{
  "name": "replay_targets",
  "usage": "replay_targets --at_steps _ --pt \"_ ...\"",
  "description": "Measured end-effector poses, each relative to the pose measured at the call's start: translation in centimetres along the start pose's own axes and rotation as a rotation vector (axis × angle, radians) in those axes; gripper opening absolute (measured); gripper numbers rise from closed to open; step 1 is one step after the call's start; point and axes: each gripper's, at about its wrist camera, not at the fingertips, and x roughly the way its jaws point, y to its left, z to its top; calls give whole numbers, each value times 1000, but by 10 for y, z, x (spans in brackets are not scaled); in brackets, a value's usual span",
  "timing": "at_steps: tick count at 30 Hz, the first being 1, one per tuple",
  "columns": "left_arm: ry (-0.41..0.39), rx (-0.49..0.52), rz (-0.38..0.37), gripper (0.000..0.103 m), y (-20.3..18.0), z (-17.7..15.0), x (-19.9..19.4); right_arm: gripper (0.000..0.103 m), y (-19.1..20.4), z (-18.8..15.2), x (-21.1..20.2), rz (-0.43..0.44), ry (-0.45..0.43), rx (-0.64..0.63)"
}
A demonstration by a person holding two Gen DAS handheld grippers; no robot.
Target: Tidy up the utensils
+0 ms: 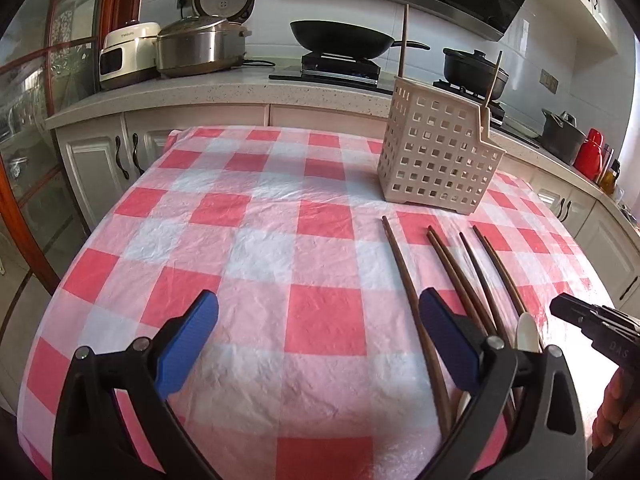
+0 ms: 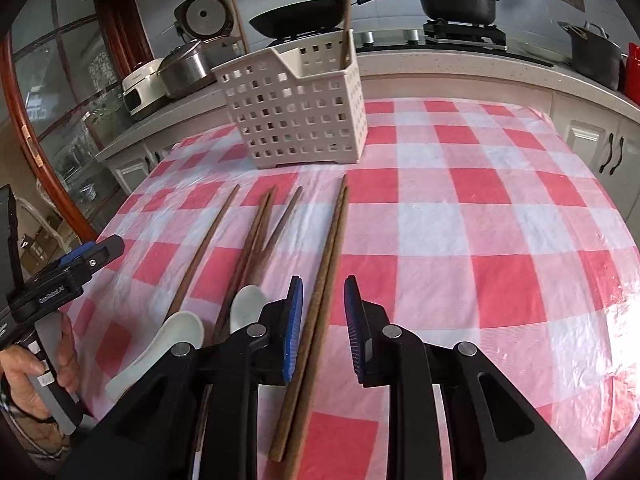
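Note:
Several brown wooden chopsticks (image 2: 208,248) lie side by side on the checked tablecloth, in front of a cream perforated utensil basket (image 2: 296,108). Two chopsticks (image 2: 348,8) stand upright in the basket. My right gripper (image 2: 324,292) hangs low over the cloth, its jaws narrow around the rightmost pair of chopsticks (image 2: 330,248). A gap shows at the right pad (image 2: 354,332). Two white spoons (image 2: 180,332) lie left of it. My left gripper (image 1: 318,296) is wide open over bare cloth, with the chopsticks (image 1: 404,280) at its right finger and the basket (image 1: 436,152) beyond.
The red-and-white checked cloth (image 1: 280,208) covers the whole table. A counter behind it holds rice cookers (image 1: 200,44), a wok (image 1: 340,40) and black pots (image 2: 452,0). A hand (image 2: 24,376) holds the left gripper's handle. The right gripper's body (image 1: 592,324) shows at the left wrist view's right edge.

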Motion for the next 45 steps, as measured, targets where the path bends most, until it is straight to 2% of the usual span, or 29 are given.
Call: replay_targets --at_steps 4,7,9,11,13,20,21,23,24,39,42,45 --pt "14 40 -36 81 -6 -3 -4 23 14 -1 2 29 10 -40" --pt "16 65 -64 79 -13 -7 -7 25 21 -3 9 57 43 -37" --pt "12 91 -72 79 -19 -8 -11 29 26 -4 12 57 54 -46" --pt "9 116 -89 79 -25 -11 -14 41 31 -4 14 62 60 -54" --pt "10 146 -113 79 -33 -14 -17 43 37 -3 17 63 64 -68" --pt "28 293 -166 79 -63 -30 -20 42 43 -6 39 22 108 -104" --pt "31 310 -170 79 -66 -32 -20 41 42 -6 38 20 105 -104" --pt "39 336 -178 79 -71 -36 -20 29 41 -5 36 11 97 -112" --pt "45 343 -181 79 -72 -38 -19 29 40 -5 34 6 94 -114" --pt "146 425 -209 79 -104 -44 10 29 -8 10 -18 -10 -56 -6" --pt "166 447 -219 72 -114 -45 18 29 -12 9 -22 -1 -66 -2" --pt "179 466 -209 58 -120 -44 22 29 -14 7 -22 10 -64 2"
